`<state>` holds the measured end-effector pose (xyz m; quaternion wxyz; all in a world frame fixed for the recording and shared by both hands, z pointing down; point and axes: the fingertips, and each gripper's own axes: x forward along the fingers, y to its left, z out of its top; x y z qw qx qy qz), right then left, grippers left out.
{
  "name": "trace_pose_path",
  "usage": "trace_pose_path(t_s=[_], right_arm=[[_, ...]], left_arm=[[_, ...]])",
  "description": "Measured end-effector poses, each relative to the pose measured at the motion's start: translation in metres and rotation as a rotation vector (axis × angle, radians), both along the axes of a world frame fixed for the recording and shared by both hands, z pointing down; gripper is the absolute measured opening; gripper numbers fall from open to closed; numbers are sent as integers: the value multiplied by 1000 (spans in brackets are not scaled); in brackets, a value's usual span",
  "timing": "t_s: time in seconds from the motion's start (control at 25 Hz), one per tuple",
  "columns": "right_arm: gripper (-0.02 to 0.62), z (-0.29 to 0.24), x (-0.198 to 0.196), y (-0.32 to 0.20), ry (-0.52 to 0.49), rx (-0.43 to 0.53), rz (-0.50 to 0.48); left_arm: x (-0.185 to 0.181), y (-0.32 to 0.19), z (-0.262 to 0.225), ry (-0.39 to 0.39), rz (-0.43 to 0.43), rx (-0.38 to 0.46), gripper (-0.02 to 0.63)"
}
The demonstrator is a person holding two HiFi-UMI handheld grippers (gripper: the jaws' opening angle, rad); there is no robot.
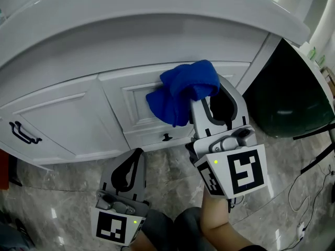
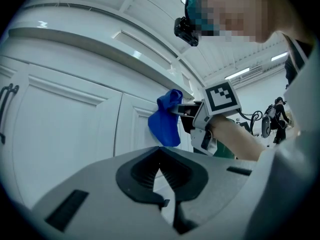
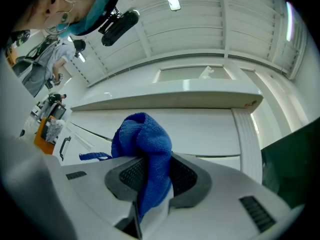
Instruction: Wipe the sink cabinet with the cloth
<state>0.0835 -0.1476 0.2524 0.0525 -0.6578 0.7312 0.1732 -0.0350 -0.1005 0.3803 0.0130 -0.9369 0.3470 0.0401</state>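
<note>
The only print I can make out is the black-and-white square pattern on each cube (image 1: 243, 174). A small red mark on the countertop (image 1: 157, 14) edge shows in the right gripper view, too small to read.

The right gripper (image 1: 208, 102) is clamped on the blue cloth (image 1: 183, 90). In its own view the cloth (image 3: 145, 154) is pinched between the two dark pads of the right gripper (image 3: 150, 181). It bulges up past the tips in a rounded fold, and a thin loop (image 3: 95, 156) sticks out to the left. From the head view the bunched cloth runs on a slant, high at the right and trailing down to the left. It hangs over the middle panel of the white cabinet (image 1: 68, 114), just under the countertop's lip. From the left gripper view the cloth (image 2: 165, 119) seems to rest against the panel, though I can't be sure of contact from that angle.

The left gripper (image 1: 136, 153) is held low, well apart from the cloth, over the marble floor (image 1: 57, 190). Its jaws are closed tip to tip, with nothing between them, as its own view of the left gripper (image 2: 161, 156) shows.

A black handle (image 1: 23, 132) sits on the left door, and a small black knob (image 1: 166, 137) sits below the cloth. To the right of the cabinet stands a dark green bin (image 1: 288, 98).
</note>
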Motion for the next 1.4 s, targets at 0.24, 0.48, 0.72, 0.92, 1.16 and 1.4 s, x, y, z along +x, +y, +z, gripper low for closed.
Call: trace_pose_path(t_s=[0.24,0.48,0.72,0.92,1.16,1.4], right_arm=[[115,0,38,6,-20,5,74],[115,1,99,16,-77,16,214],[115,0,130,21,-86,25,285],[115,-1,131,21,-58,28,303],[115,-2,121,27,-35,19,325],[115,-3,25,40,-39,41,25]], left_arm=[[3,0,-1,17,9,3,0],[2,0,0,25,16,-1,0],[3,1,-1,25,19,-1,0],[3,4,-3,23,20,5,0],[3,4,-1,19,13,8,0],[-6,-3,2,2,-39,-2,0]])
